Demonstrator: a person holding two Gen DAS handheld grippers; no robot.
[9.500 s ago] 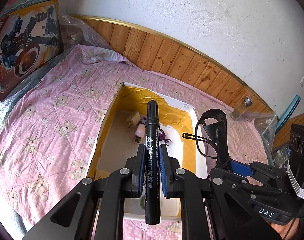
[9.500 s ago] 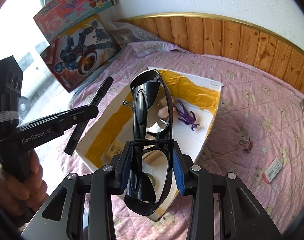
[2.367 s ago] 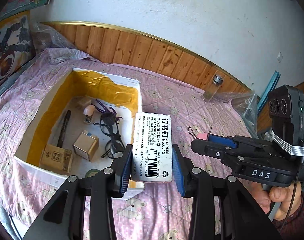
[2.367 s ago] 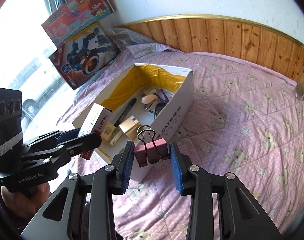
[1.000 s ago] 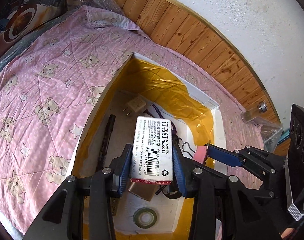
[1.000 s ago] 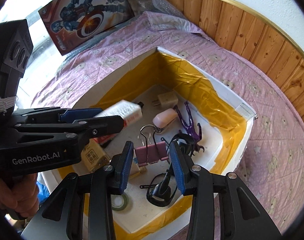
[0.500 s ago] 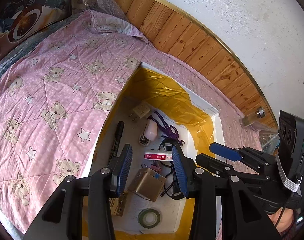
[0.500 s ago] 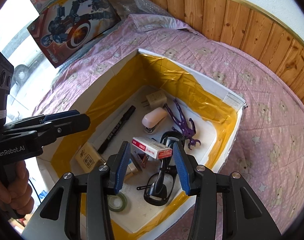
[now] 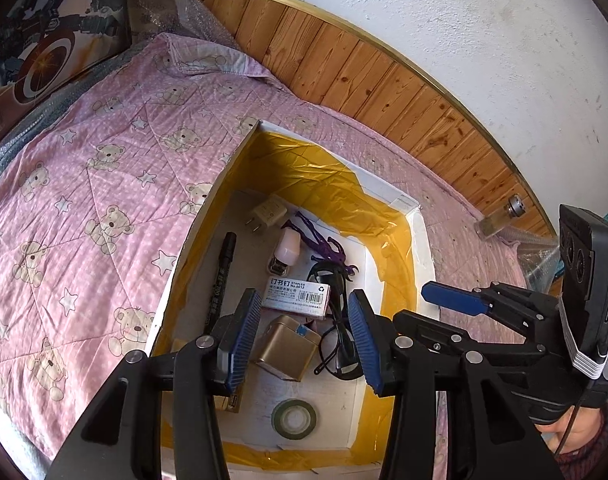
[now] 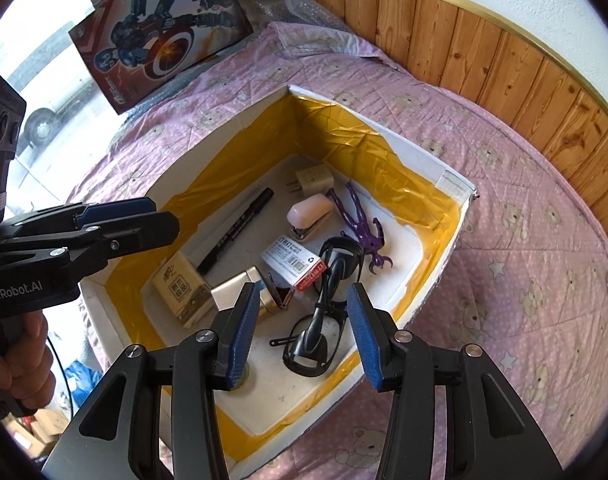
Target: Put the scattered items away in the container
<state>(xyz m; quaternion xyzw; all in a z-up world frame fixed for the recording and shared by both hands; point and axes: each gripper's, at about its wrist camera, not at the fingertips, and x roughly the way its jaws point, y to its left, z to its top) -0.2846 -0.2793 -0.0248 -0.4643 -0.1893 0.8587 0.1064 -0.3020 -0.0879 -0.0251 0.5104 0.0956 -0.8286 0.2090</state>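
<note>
A white box point(image 10: 383, 130) lined with yellow tape sits on the pink quilt. Inside lie a staples box point(image 10: 294, 260), a binder clip point(image 10: 280, 294), black glasses point(image 10: 323, 320), a marker point(image 10: 236, 236), a tissue pack point(image 10: 180, 288), a gold box point(image 9: 286, 348), a pink stapler point(image 9: 284, 252), a purple figure point(image 9: 319, 240), a plug point(image 9: 268, 212) and a tape roll point(image 9: 294, 419). My left gripper point(image 9: 304, 320) hovers open over the box, holding nothing. My right gripper point(image 10: 302, 312) is also open and empty above the glasses.
The bear-print quilt point(image 9: 84, 200) spreads around the box. A toy carton point(image 10: 168, 32) leans at the back left with bubble wrap behind it. A glass jar point(image 9: 499, 220) stands by the wood-panelled wall point(image 9: 383, 88). A hand point(image 10: 20, 364) grips the left tool.
One second ago the left gripper held the staples box and the right held the binder clip. Both were let go and now lie in the box. Both grippers stand open.
</note>
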